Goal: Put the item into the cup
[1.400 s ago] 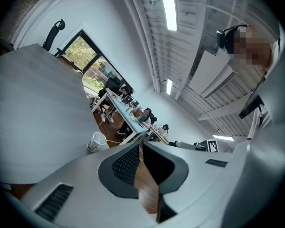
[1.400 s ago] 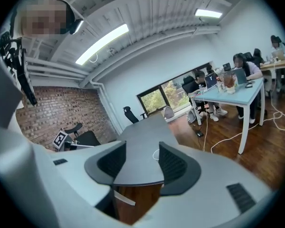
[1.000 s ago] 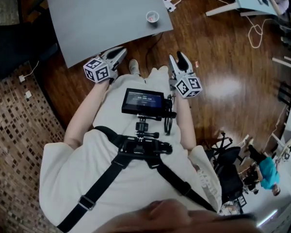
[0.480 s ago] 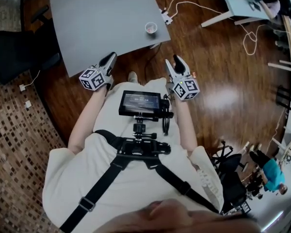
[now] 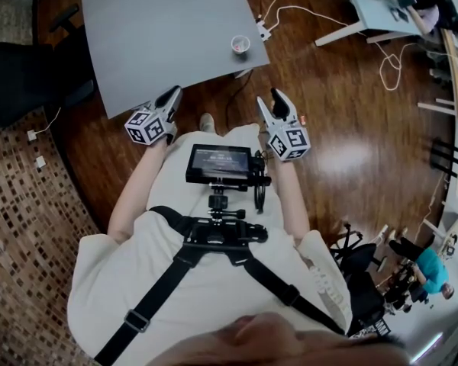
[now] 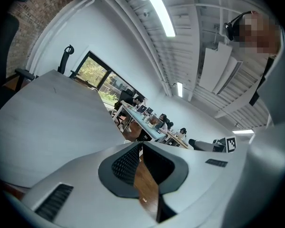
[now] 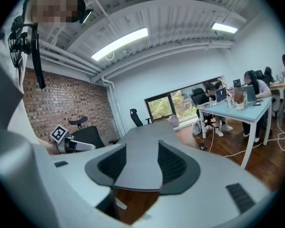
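Observation:
A small white cup with something pinkish inside stands near the right corner of the grey table. Both grippers hang in front of the person's body, short of the table's near edge. My left gripper points at the table edge; its pads meet at the tips and hold nothing. My right gripper is over the wooden floor, below and right of the cup, open and with nothing in it. Between its pads I see the table top. No loose item shows clearly.
A black office chair stands left of the table. A white power strip and cables lie on the floor past the table's right corner. A small reddish speck lies on the floor beside the right gripper. People sit at a pale blue desk.
The left gripper's jaws, slightly apart a second ago, have come together. Both grippers have shifted only a little and stay in front of the body.

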A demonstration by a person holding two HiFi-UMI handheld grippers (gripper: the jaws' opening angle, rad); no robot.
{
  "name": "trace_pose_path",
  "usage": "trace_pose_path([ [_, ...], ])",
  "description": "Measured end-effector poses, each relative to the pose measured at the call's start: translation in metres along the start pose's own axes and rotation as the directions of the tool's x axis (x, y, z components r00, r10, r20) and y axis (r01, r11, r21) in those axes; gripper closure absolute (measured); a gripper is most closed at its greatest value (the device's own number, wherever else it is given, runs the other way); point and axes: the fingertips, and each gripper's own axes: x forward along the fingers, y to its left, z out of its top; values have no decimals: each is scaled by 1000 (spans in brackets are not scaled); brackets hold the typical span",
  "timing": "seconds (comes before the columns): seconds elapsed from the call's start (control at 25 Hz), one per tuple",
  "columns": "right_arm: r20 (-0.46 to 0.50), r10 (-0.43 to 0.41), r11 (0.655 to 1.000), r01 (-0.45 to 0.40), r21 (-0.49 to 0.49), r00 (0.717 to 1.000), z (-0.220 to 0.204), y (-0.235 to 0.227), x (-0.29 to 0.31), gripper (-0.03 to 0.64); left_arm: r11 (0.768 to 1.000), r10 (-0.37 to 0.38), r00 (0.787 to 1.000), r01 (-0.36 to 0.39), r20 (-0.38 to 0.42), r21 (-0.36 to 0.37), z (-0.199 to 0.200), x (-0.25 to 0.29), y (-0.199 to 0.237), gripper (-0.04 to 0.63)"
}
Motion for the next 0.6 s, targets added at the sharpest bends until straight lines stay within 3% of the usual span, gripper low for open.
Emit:
trace_pose_path([
  [0.6, -20, -10, 1000, 10, -13, 1000, -12, -2, 0, 390, 999, -8, 999, 5, -45, -51, -17, 4, 4, 569],
])
